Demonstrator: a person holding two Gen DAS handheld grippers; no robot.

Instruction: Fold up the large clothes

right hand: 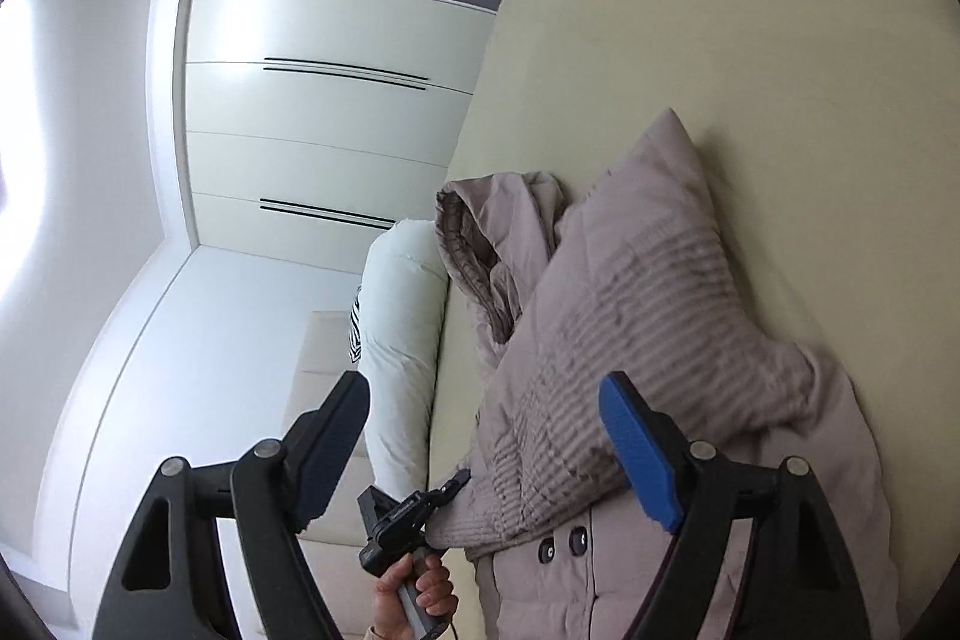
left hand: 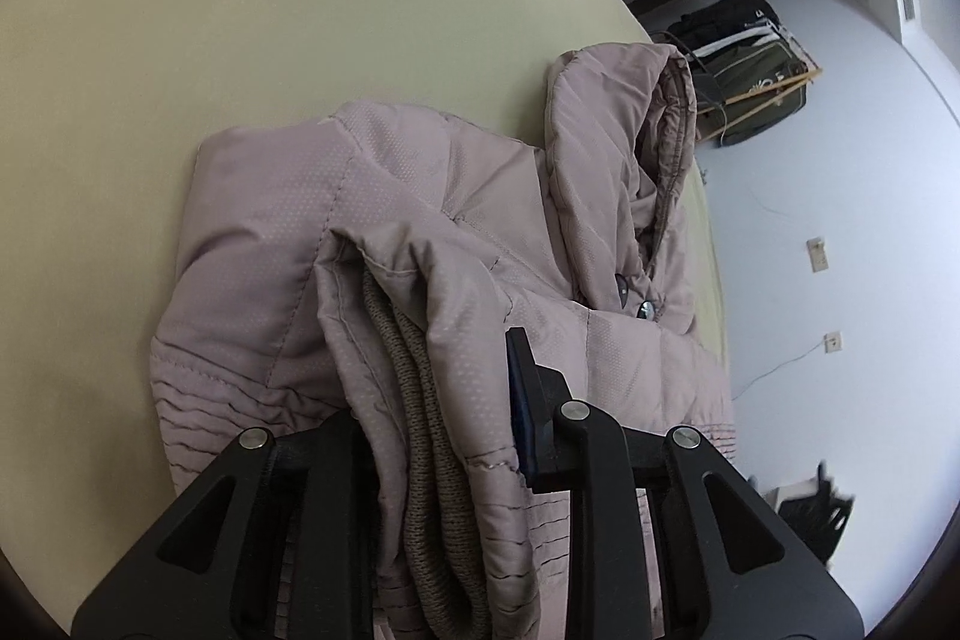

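Observation:
A mauve quilted jacket (left hand: 372, 220) with a hood (left hand: 606, 124) lies on the cream bed (left hand: 180, 40). My left gripper (left hand: 432, 376) is shut on one sleeve end (left hand: 420, 340), whose brown knit cuff fills the gap between the fingers; the left finger is hidden by fabric. The right wrist view shows a hand (right hand: 420, 592) holding that left gripper (right hand: 456, 484) at the jacket's (right hand: 660, 292) ribbed edge. My right gripper (right hand: 486, 430) stands wide open just short of the jacket, its blue pads (right hand: 636, 454) pressing on nothing.
A white pillow (right hand: 402, 340) lies at the bed's edge beside the hood. White wardrobe doors (right hand: 312, 130) stand beyond it. In the left wrist view, dark bags on a wooden rack (left hand: 744, 58) and a black object on the floor (left hand: 810, 514) sit past the bed.

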